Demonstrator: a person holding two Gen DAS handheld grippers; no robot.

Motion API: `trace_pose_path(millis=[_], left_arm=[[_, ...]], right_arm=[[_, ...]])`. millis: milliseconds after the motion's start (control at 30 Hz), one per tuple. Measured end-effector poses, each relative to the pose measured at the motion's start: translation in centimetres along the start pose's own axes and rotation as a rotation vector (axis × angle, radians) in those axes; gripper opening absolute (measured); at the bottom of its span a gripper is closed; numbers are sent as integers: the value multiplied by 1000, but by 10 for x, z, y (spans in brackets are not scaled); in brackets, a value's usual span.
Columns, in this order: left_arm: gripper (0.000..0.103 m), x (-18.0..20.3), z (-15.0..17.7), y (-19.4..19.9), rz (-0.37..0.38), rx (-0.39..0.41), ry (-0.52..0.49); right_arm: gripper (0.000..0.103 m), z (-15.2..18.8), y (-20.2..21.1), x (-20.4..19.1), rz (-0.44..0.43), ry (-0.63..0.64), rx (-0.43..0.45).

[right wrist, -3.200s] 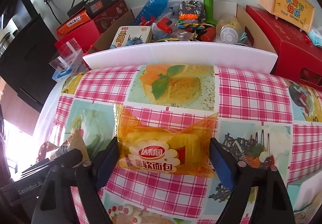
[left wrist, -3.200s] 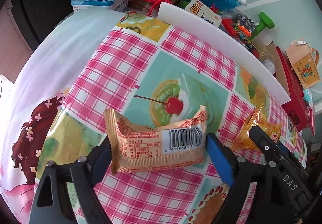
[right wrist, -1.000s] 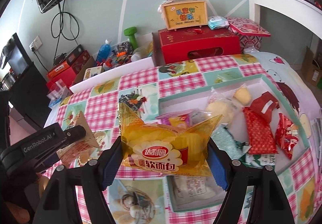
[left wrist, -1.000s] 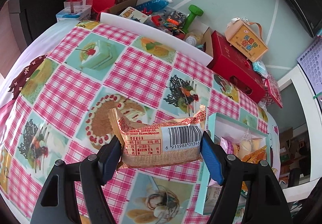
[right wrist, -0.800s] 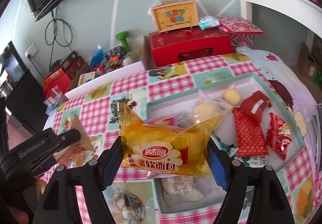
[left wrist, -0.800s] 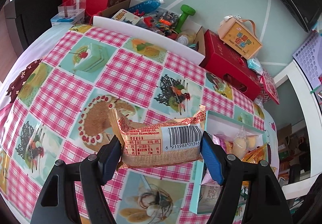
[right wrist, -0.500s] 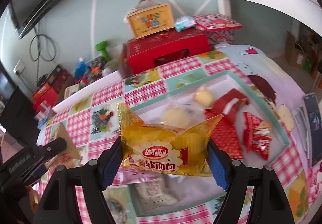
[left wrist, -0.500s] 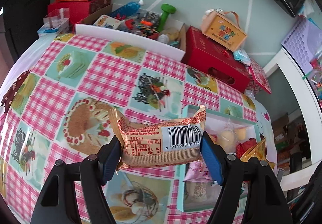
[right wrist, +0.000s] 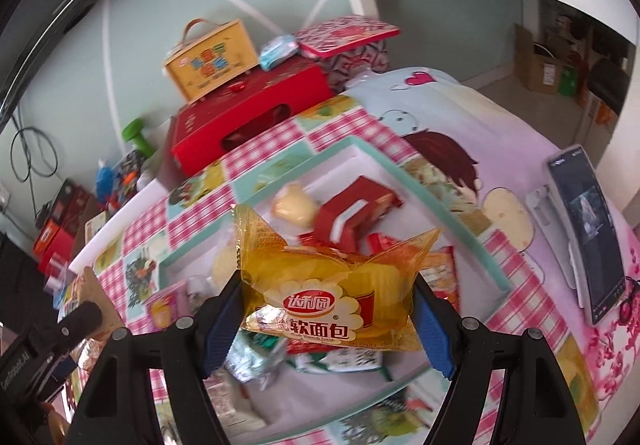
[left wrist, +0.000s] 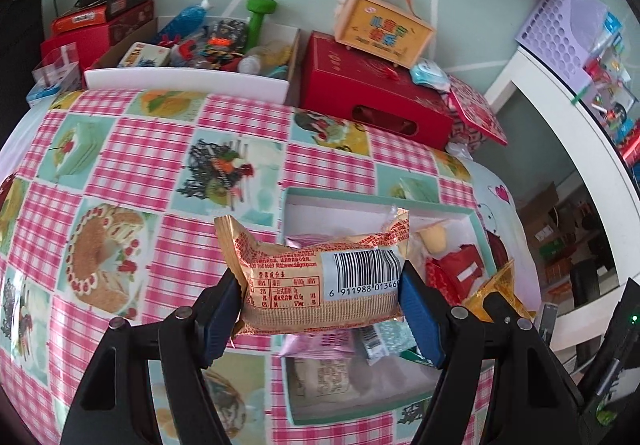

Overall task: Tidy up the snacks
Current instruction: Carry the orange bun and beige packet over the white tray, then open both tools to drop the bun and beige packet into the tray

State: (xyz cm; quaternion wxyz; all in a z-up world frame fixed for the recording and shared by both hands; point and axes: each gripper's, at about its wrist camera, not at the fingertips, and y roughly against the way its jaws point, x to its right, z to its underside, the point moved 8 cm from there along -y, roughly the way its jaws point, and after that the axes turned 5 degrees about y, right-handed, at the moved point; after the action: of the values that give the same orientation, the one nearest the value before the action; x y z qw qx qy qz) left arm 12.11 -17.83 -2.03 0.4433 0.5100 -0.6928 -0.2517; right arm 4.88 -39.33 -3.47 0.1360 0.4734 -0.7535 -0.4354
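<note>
Snacks are in both grippers at once. The left gripper (left wrist: 322,291) has its blue pads pressed against the two ends of a tan bread packet (left wrist: 320,281), barcode side facing the camera, jaws about half spread to fit the packet's length. The right gripper (right wrist: 328,309) clamps a yellow bread packet (right wrist: 334,293) the same way, end to end. Both packets hang in the air, clear of the checked tablecloth (left wrist: 160,149).

Ahead of and below each gripper lies the shallow box (right wrist: 452,217) with a mint-green rim, already holding several wrapped snacks: a red wrapper (right wrist: 356,215) far ahead of the right gripper, a pale round bun (right wrist: 294,207) beside it, a pink packet (left wrist: 320,341) just under the left one. In the left wrist view the left gripper's packet sits over the box's near-left edge rather than its middle, so letting go here could tip it onto the cloth.

Other risks: the two grippers are close, the right one's yellow packet showing just to the right of the left jaw, so they could bump over the box. The wrappers are slick and puffy; a loose squeeze may let one slide out, a hard one may crush the bread. A phone (right wrist: 584,237) stands off to the right gripper's right, within reach of a careless swing.
</note>
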Motion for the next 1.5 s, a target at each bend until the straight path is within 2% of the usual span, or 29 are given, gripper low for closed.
trace_pose_path(millis=[300,733,1133,1500], left_arm=[[75,39,9,-20,27,-33,-53],[75,64,2,-42,44,-33,-77],[75,68,8,-70,45,-85,-63],[76,62,10,-72,31,-114,-51]], right_arm=[[80,-11,-6,16,-6,-8,15],[81,-20,-16,18,1,14,17],[81,-14,-31,1,15,108,-3],[81,-13,-32,-3,27,138,-6]])
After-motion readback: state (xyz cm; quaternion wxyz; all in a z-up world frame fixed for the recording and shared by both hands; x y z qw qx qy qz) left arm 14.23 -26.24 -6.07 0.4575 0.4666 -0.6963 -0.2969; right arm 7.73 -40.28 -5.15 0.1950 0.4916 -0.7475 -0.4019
